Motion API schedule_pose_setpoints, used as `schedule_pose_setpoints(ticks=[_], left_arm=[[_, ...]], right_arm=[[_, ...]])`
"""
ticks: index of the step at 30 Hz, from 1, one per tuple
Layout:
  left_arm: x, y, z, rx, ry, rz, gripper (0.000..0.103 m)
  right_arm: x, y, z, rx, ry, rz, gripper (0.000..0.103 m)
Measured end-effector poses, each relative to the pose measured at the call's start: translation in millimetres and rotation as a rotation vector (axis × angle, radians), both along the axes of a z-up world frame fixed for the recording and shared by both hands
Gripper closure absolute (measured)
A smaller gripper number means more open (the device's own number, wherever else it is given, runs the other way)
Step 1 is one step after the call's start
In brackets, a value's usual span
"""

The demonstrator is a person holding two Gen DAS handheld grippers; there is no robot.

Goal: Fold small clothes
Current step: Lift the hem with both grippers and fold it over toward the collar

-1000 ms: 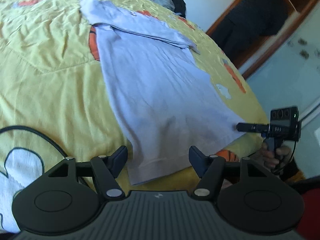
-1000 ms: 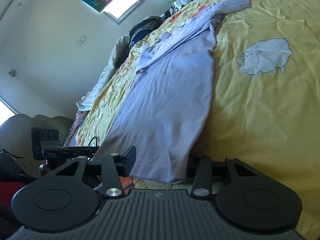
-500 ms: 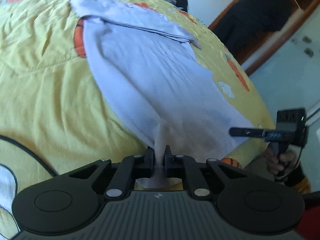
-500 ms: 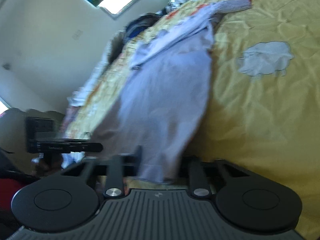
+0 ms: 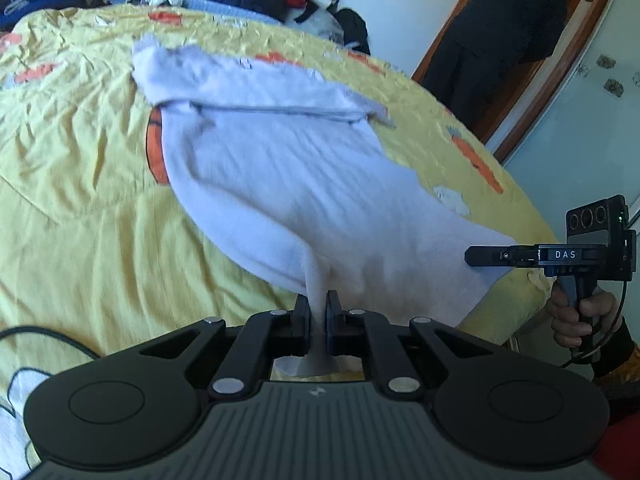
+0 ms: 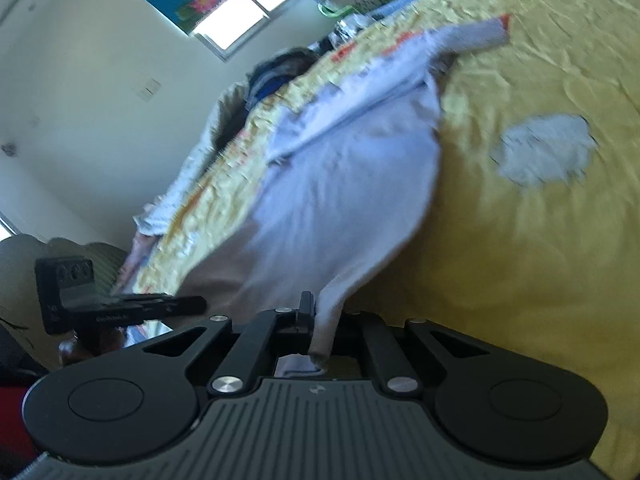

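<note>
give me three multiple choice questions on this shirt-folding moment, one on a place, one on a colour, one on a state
1. Where does the shirt lie?
A. on a bed
B. on a chair
C. on the floor

2. What colour is the bedspread?
A. green
B. yellow
C. grey

3. How does the left gripper stand?
A. open above the shirt
B. shut on nothing
C. shut on the shirt

Key: 1 A, the shirt is spread over the bedspread. 2 B, the cover is yellow with orange and white prints. 3 C, the jaws are closed with the hem bunched between them; the right gripper pinches the hem likewise.
</note>
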State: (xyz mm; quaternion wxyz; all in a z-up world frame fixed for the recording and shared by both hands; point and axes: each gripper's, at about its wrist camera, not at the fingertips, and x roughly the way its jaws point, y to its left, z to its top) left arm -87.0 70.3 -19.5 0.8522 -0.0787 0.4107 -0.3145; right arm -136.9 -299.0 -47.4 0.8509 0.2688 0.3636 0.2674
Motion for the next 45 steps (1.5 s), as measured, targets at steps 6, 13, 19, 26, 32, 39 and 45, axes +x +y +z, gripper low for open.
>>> schedule_pose_setpoints(ticks=[6, 13, 19, 26, 32, 39, 45], left_arm=[[6, 4, 14, -0.027, -0.047, 0.050, 0.096], [19, 10, 33, -0.076, -0.075, 0.099, 0.096], [39, 17, 42, -0.141, -0.070, 0.161, 0.096], [65, 13, 53, -0.115, -0.078, 0.207, 0.096], [87, 8, 64, -0.110, -0.134, 0.254, 0.096], [121, -3, 71, -0.086, -0.199, 0.293, 0.096], [146, -5, 74, -0.077, -0.231, 0.309, 0.096]], right_arm=[[16, 7, 22, 0.027, -0.079, -0.010, 0.096], [31, 10, 46, 0.046, -0.175, -0.055, 0.096], [44, 8, 63, 0.052, -0.229, -0.102, 0.096], [67, 9, 69, 0.039, -0.247, -0.174, 0.096], [90, 8, 70, 0.046, -0.262, -0.238, 0.096], [127, 9, 69, 0.030, -0.264, -0.297, 0.096], [154, 10, 66, 0.033, -0.248, -0.336, 0.096]])
